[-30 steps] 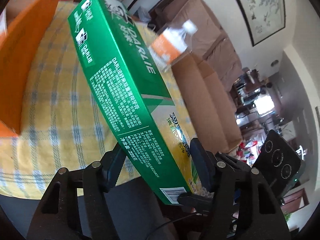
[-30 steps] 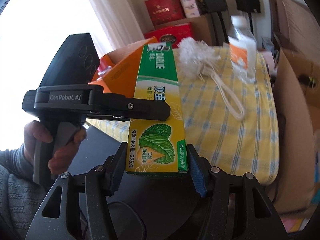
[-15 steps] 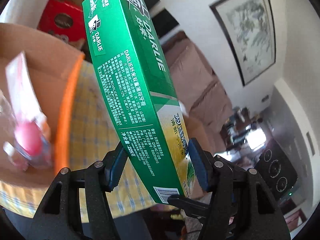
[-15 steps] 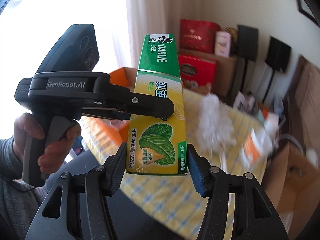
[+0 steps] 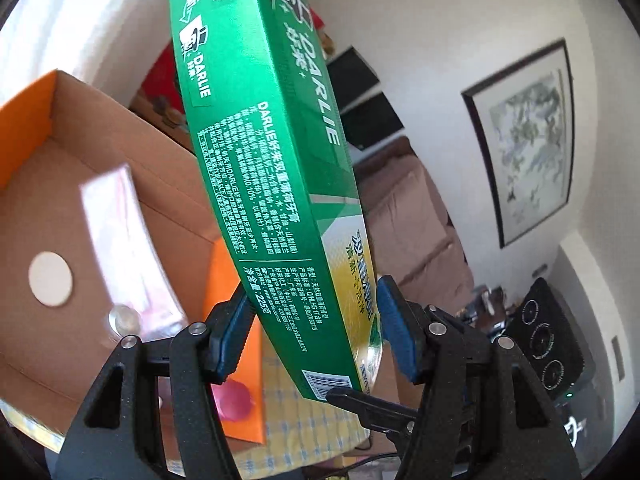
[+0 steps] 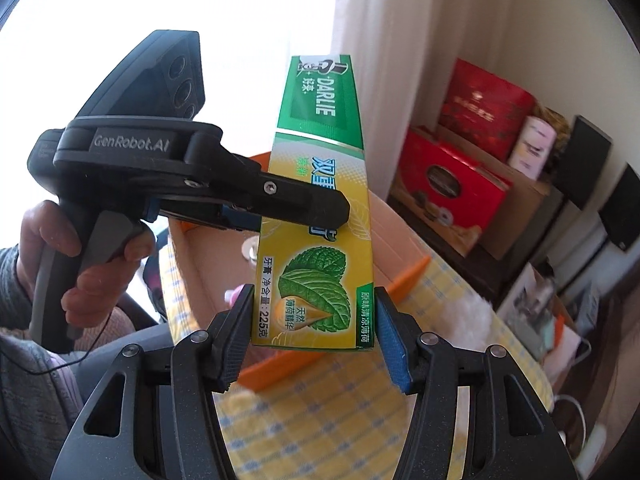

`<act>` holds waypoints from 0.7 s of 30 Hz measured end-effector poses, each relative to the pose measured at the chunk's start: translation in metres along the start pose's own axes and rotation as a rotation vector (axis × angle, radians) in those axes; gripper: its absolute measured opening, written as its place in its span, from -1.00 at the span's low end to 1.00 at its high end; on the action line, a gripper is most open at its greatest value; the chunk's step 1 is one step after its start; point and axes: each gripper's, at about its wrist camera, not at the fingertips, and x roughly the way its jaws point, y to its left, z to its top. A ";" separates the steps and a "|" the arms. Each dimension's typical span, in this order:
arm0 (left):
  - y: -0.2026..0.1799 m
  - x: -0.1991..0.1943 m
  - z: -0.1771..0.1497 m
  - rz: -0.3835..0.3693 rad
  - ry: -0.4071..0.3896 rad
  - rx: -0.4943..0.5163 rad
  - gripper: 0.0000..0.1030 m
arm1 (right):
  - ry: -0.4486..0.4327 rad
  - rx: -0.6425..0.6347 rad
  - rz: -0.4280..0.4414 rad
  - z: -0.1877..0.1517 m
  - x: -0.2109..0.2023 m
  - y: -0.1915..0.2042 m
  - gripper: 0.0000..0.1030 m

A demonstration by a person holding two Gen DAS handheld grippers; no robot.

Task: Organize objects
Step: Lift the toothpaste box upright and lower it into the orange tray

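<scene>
Gripping toothpaste box (image 6: 320, 216) with both grippers: right gripper (image 6: 316, 336) clamped its bottom end, left gripper (image 5: 314, 336) clenched its sides. Box was upright, just above orange carton (image 5: 120, 184), likely for dropping inside without tipping.

White walls. Framed painting (image 5: 532, 136) hangs on wall. Brown sofa (image 5: 416, 220) under it. Bright window (image 6: 140, 8), strong daylight coming in, pale curtain (image 6: 400, 40) beside it. Red gift boxes (image 6: 460, 160) stacked by wall on brown cartons. Yellow checked cloth (image 6: 340, 400) covers tabletop.
</scene>
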 end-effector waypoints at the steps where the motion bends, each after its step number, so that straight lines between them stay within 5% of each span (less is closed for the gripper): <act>1: 0.006 0.000 0.005 0.003 -0.007 -0.013 0.10 | 0.004 -0.005 0.012 0.003 0.005 -0.002 0.13; 21: 0.090 0.024 0.047 0.017 0.017 -0.190 0.10 | 0.189 -0.178 0.059 0.043 0.110 -0.037 0.12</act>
